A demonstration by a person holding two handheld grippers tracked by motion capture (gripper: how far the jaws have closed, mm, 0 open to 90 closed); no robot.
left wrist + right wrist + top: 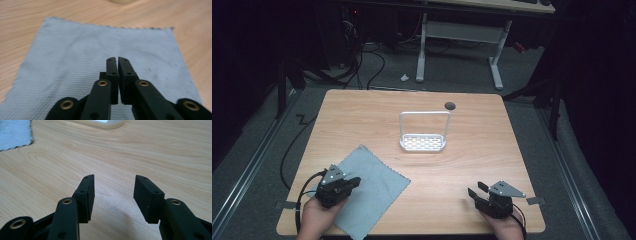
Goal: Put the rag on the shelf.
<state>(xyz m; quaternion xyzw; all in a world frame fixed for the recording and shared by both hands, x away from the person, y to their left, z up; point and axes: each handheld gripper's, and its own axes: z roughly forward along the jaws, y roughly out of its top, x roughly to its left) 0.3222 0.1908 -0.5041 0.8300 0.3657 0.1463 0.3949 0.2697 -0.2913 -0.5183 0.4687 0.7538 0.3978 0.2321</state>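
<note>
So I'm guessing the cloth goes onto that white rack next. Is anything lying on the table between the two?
Nothing visible does. The grey cloth lies flat at the near left, under the shut left gripper; the white rack stands farther back at centre, with bare table between them.

I'm working in what looks like a lab. My wooden table (pixel 362 107) sits on grey carpet, with loose cables (pixel 362 60) and a white-legged desk (pixel 462 35) behind.
</note>
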